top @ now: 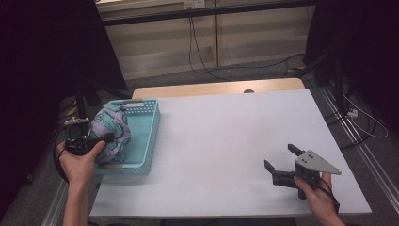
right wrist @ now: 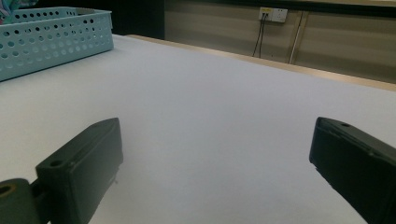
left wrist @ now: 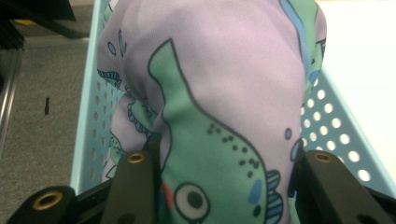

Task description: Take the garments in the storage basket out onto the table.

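apparently mid-lift, the left gripper (left wrist: pixel 224 186) clamps the printed cloth bundle (top: pixel 111 129) in the teal basket (top: pixel 146 141), needing clearance onto the table (top: pixel 226 136), right gripper (top: pixel 281 163) wide, idle.

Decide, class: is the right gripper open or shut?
Open: the right gripper has its jaws wide apart over the bare table, nothing between them.

The tabletop (top: pixel 235 136) lies bare from the basket (top: pixel 146 141) rightward to its right edge, near to far, so a tool can cross it freely. At the left edge the perforated basket walls stand in the way, and the patterned cloth bundle (top: pixel 113 129) bulges above its rim, crowding its left half; its right half is open.
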Motion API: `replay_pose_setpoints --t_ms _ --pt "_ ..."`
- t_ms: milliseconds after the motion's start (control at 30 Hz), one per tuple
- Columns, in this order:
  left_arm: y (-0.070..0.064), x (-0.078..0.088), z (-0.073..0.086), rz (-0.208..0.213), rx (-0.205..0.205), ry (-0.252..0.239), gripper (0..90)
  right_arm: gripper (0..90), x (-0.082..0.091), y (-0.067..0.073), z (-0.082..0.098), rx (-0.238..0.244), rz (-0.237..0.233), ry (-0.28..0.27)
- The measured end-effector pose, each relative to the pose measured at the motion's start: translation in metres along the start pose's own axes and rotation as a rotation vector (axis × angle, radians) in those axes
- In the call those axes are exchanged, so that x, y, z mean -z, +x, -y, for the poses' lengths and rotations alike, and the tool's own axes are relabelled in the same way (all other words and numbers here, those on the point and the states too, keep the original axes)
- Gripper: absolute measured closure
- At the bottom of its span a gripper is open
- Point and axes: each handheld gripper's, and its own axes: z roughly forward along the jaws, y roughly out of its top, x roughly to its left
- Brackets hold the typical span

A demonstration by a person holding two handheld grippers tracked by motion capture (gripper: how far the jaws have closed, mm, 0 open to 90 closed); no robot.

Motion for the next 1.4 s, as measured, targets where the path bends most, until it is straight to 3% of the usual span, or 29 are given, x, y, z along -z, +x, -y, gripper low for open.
replay_pose_setpoints --t_ms 400,767,1167,1400 --pt "-0.006 0.026 -0.005 -0.012 -0.003 -0.115 55.6 2.7 0.000 0.000 0.000 -0.001 -0.001 0.002" --pt "-0.021 0.045 -0.012 -0.017 -0.036 -0.229 55.6 2.7 0.000 0.000 0.000 0.001 -0.001 -0.001" --pt "-0.032 0.054 -0.021 -0.021 -0.053 -0.308 55.6 2.8 0.000 0.000 0.000 0.000 0.000 -0.002" --pt "-0.042 0.057 -0.029 -0.002 -0.068 -0.375 55.7 2.8 0.000 0.000 -0.001 0.000 0.000 -0.003"
